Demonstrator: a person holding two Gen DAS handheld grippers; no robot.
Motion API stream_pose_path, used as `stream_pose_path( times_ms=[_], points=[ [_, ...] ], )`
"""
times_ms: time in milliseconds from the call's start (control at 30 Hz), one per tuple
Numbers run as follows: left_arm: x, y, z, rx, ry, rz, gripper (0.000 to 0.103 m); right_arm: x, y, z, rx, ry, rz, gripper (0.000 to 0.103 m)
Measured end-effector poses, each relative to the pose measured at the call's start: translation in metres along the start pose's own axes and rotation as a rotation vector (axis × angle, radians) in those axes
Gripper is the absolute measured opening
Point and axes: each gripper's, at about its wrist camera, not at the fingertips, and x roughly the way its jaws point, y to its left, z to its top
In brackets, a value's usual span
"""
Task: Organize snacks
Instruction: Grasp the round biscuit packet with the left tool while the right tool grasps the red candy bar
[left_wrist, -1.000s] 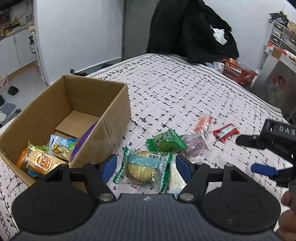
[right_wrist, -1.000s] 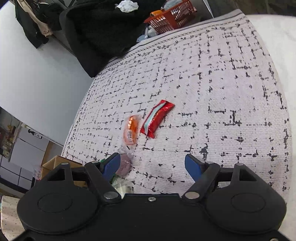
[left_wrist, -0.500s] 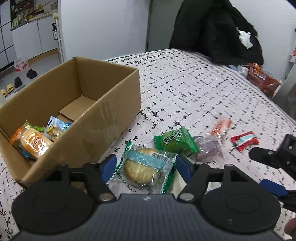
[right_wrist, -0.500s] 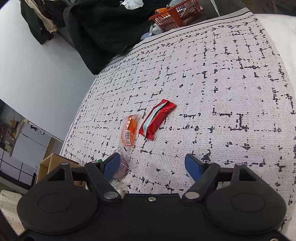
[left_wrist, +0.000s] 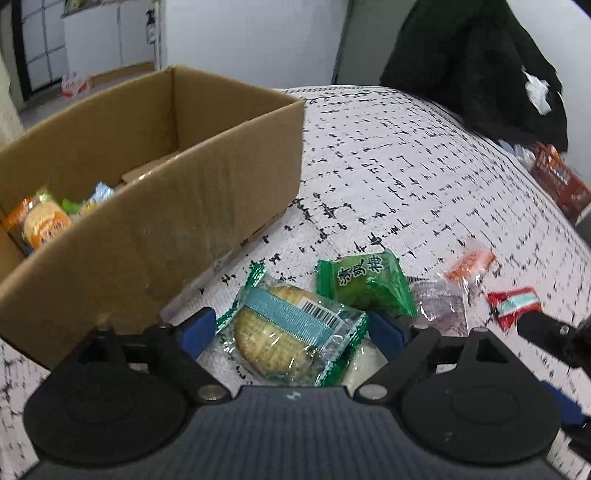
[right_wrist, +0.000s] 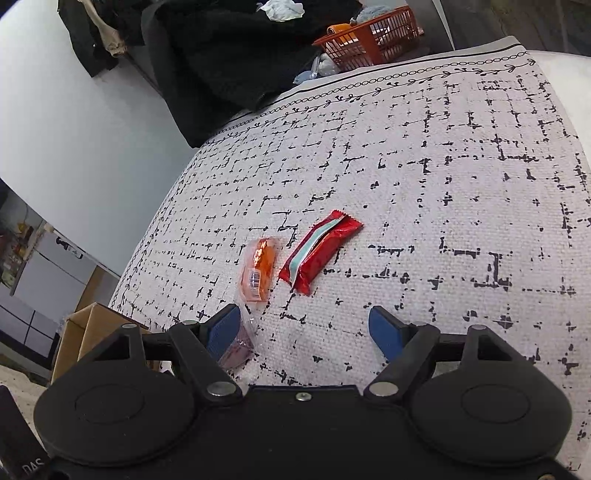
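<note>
Biscuit packet (left_wrist: 291, 334) sits low in the centre of your left wrist view, between the spread fingers of your left hand-held gripper (left_wrist: 291, 330), which grips nothing yet. The cardboard box (left_wrist: 192, 236) fills the upper left, with a few snacks already inside. This looks like the pick-up step: close on the packet, then lift it over the box wall.

In your right wrist view, the right hand-held gripper (right_wrist: 304, 332) is open and empty; the red wrapper (right_wrist: 319, 256) and orange sachet (right_wrist: 258, 269) lie mid-frame on the patterned surface (right_wrist: 443, 184), beyond the fingertips.
</note>
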Motion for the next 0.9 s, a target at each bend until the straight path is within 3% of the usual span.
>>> stream_pose_path(
  times_ms=[67, 167, 233, 367, 500, 633, 900],
  points=[
    [-0.001, 0.001, 0.0, -0.005, -0.003, 0.0, 0.082, 0.001, 0.001, 0.0, -0.001, -0.004, -0.005, 0.076],
    [-0.006, 0.001, 0.0, -0.004, -0.014, -0.001, 0.058, 0.001, 0.005, 0.0, -0.008, -0.013, -0.015, 0.075],
    [-0.01, 0.0, 0.0, 0.002, -0.024, -0.002, 0.051, 0.006, 0.008, 0.001, -0.012, -0.016, -0.021, 0.072],
    [-0.022, -0.002, 0.003, 0.022, -0.063, -0.026, 0.049, 0.014, 0.009, 0.008, -0.009, -0.026, -0.018, 0.06],
    [-0.034, -0.002, 0.009, 0.038, -0.108, -0.045, 0.049, 0.024, 0.015, 0.013, -0.004, -0.025, -0.019, 0.054],
    [-0.04, 0.0, 0.018, 0.033, -0.117, -0.059, 0.049, 0.032, 0.02, 0.016, -0.002, -0.032, -0.022, 0.053],
    [-0.039, 0.001, 0.025, 0.015, -0.105, -0.057, 0.049, 0.041, 0.031, 0.018, -0.059, -0.078, -0.117, 0.049]
  ],
)
